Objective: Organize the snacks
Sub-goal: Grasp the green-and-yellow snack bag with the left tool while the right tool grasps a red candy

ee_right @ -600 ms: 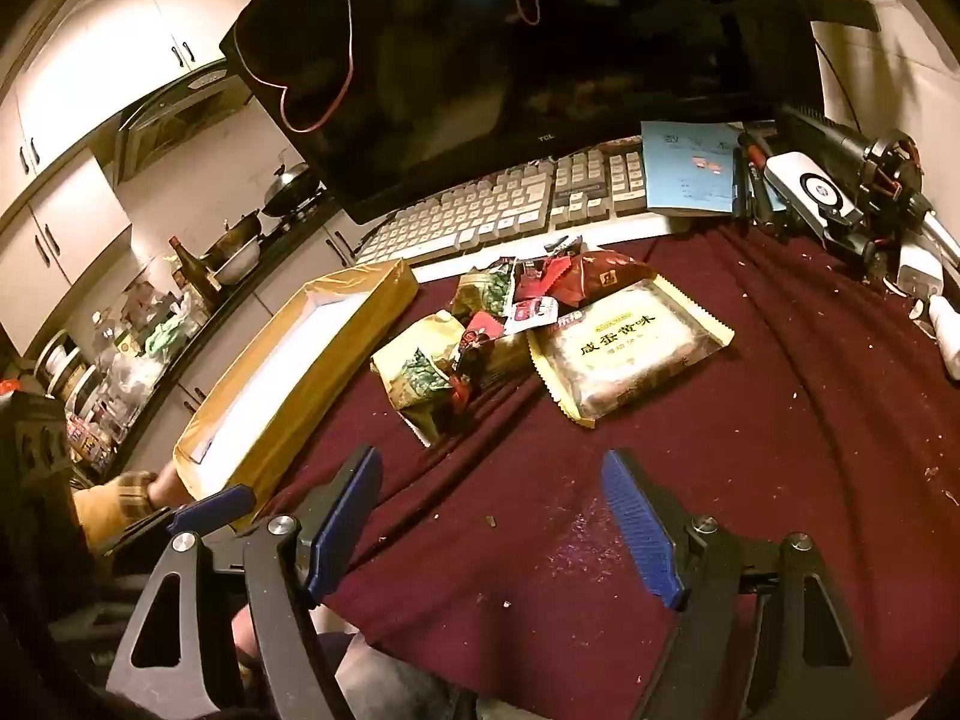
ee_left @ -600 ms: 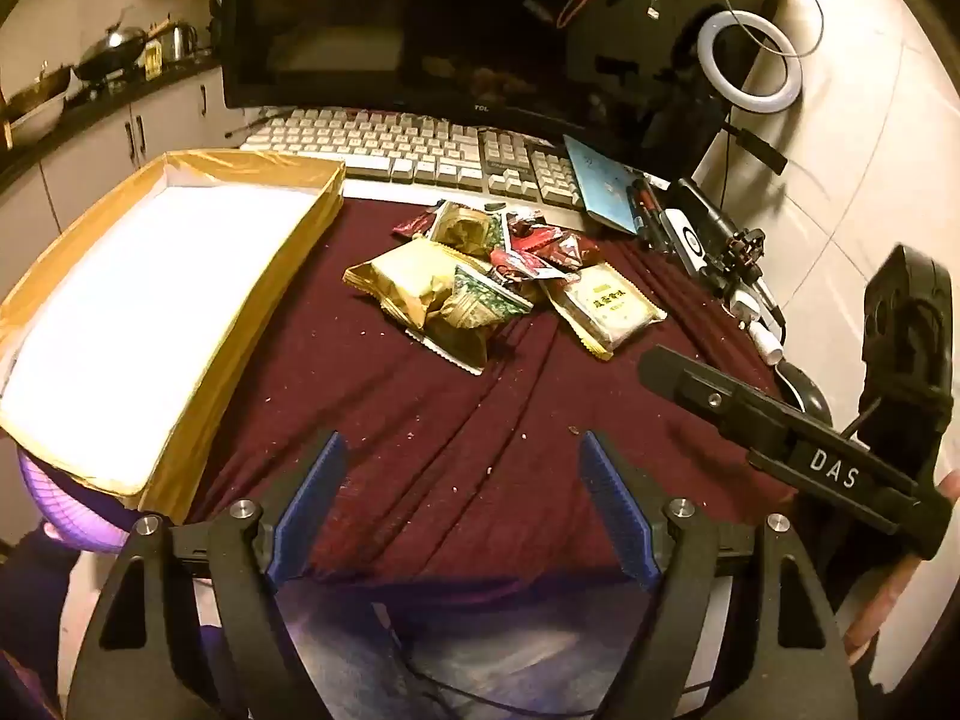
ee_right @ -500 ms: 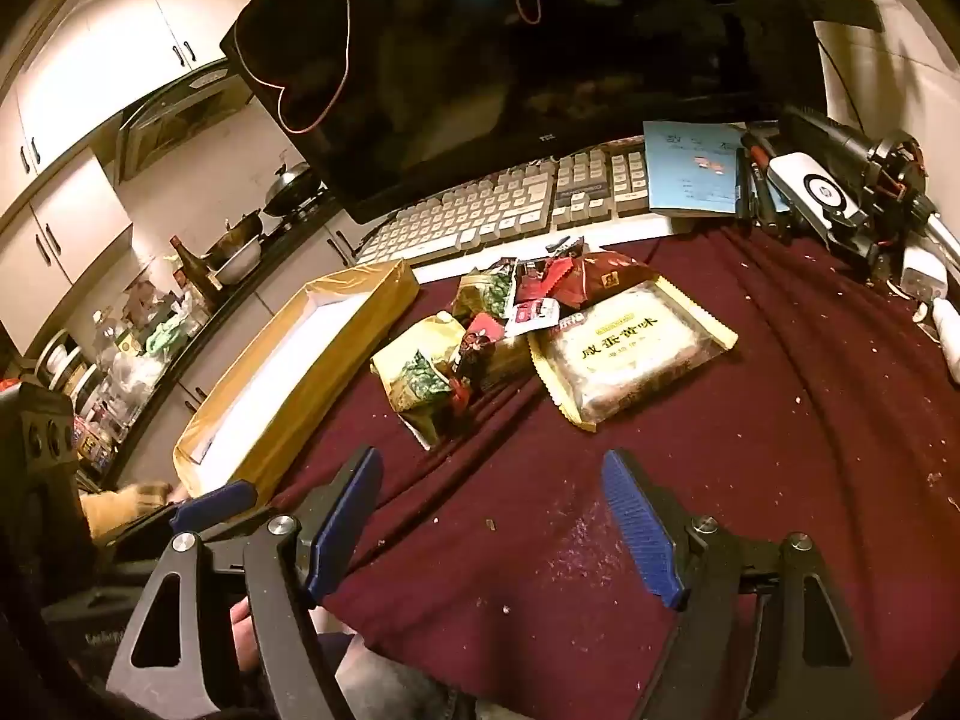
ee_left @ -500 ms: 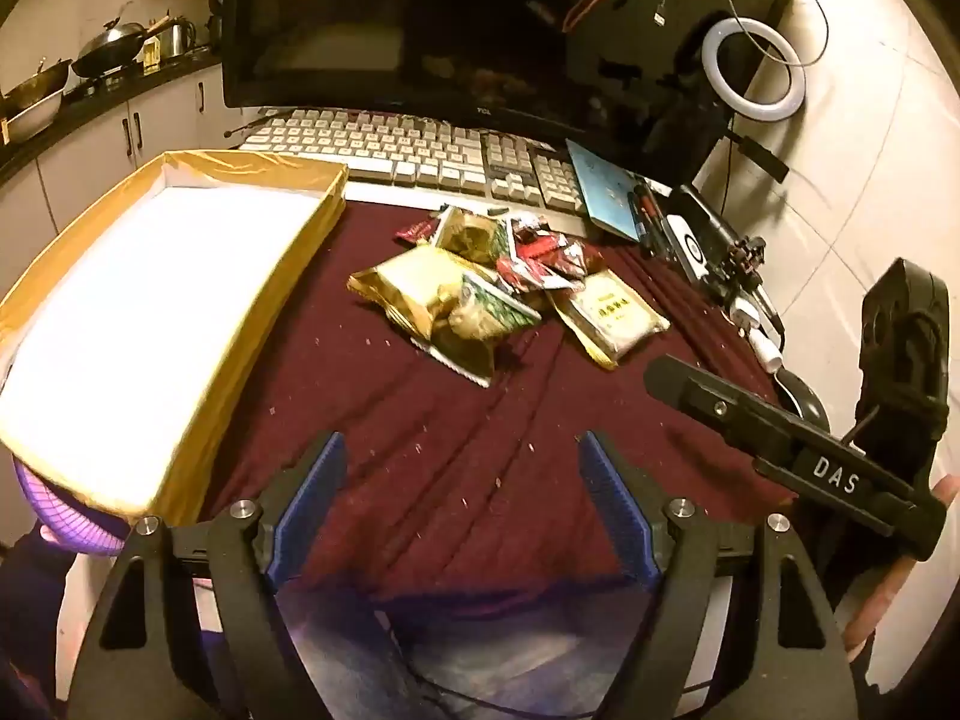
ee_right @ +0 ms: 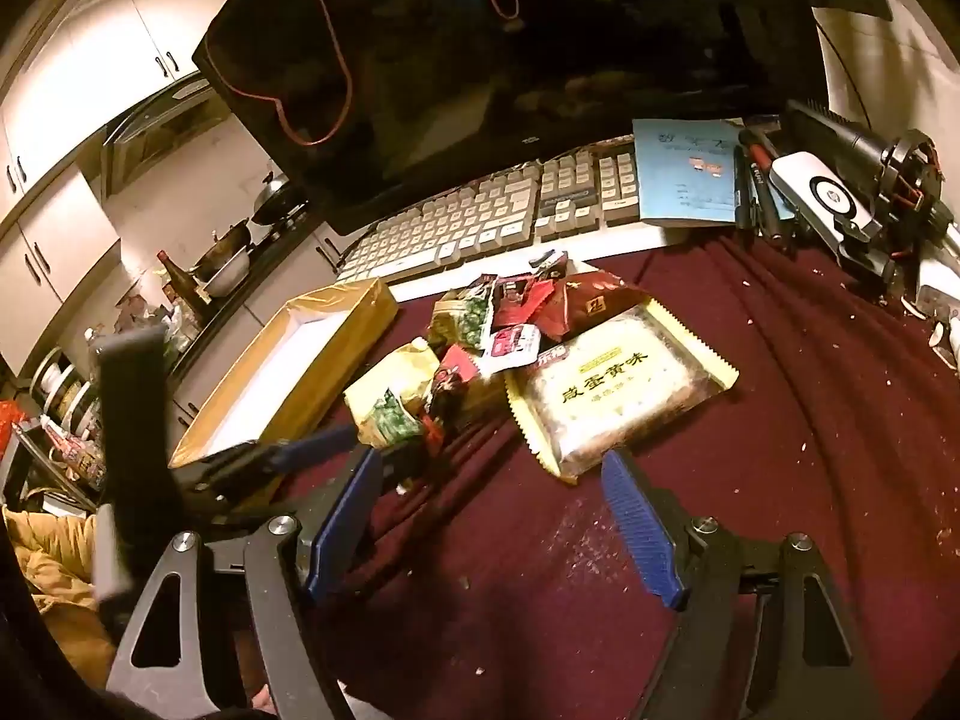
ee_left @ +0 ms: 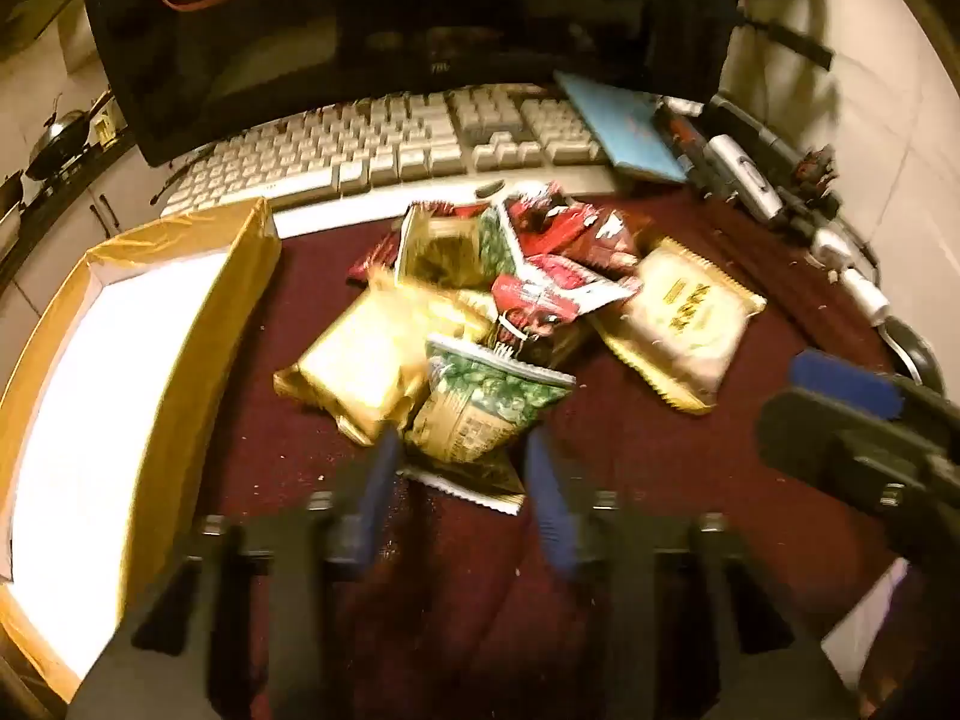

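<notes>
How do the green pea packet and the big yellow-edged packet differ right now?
The green pea packet is small, crumpled and propped on the pile; the yellow-edged packet is larger and lies flat on the cloth. The pea packet sits between the open fingers of the left hand-held gripper; the yellow-edged one lies just ahead of the open right hand-held gripper, not between its fingers. Both are sealed, with serrated edges.

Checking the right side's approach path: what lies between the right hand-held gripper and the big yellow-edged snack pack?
Only bare maroon cloth with scattered crumbs, seen in the right wrist view. The right hand-held gripper is open, and the yellow-edged snack pack lies just beyond its fingertips.
</notes>
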Demonstrator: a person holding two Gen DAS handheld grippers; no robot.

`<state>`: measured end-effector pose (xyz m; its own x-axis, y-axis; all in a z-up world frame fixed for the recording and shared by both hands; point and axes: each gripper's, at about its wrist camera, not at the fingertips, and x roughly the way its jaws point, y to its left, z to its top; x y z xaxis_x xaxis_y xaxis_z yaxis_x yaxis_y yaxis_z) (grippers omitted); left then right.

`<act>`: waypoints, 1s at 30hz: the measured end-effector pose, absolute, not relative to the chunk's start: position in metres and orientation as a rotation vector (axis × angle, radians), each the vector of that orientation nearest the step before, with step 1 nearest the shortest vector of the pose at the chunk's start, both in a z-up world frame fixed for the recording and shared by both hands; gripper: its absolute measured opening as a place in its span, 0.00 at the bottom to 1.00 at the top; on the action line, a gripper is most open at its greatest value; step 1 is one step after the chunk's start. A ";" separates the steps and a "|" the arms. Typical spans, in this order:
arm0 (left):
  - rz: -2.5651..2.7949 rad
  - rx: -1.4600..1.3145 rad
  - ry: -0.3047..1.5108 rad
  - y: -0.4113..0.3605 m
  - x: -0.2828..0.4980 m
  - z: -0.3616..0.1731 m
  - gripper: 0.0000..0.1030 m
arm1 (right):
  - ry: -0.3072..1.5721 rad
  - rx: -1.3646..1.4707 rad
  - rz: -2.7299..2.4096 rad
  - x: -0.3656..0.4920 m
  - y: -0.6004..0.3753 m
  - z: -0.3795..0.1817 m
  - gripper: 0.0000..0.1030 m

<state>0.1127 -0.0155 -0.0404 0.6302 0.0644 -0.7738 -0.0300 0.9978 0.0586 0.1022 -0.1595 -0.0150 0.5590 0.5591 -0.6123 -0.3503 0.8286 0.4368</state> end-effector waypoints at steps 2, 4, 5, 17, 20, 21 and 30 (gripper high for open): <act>0.046 -0.001 0.869 -0.012 0.109 -0.039 0.27 | 0.816 0.283 0.547 0.103 -0.160 -0.016 0.75; 0.018 -0.048 0.857 -0.009 0.104 -0.038 0.26 | 0.815 0.294 0.552 0.105 -0.160 -0.017 0.75; 0.010 -0.075 0.850 -0.005 0.099 -0.037 0.26 | 0.815 0.296 0.556 0.108 -0.159 -0.017 0.75; -0.073 -0.373 0.816 0.032 0.054 -0.015 0.26 | 0.869 0.297 0.612 0.130 -0.118 -0.016 0.59; -0.069 -0.393 0.814 0.037 0.042 -0.014 0.26 | 0.924 0.305 0.591 0.134 -0.114 -0.026 0.53; -0.071 -0.399 0.813 0.040 0.039 -0.014 0.26 | 0.936 0.308 0.588 0.134 -0.112 -0.029 0.51; -0.072 -0.417 0.774 0.058 0.024 -0.002 0.26 | 0.981 0.267 0.532 0.154 -0.083 -0.038 0.45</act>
<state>0.0239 0.0579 -0.0020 0.7167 -0.2144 -0.6636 -0.0877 0.9163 -0.3908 0.1541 -0.0828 -0.0380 0.4426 0.5399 -0.7159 -0.3056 0.8414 0.4456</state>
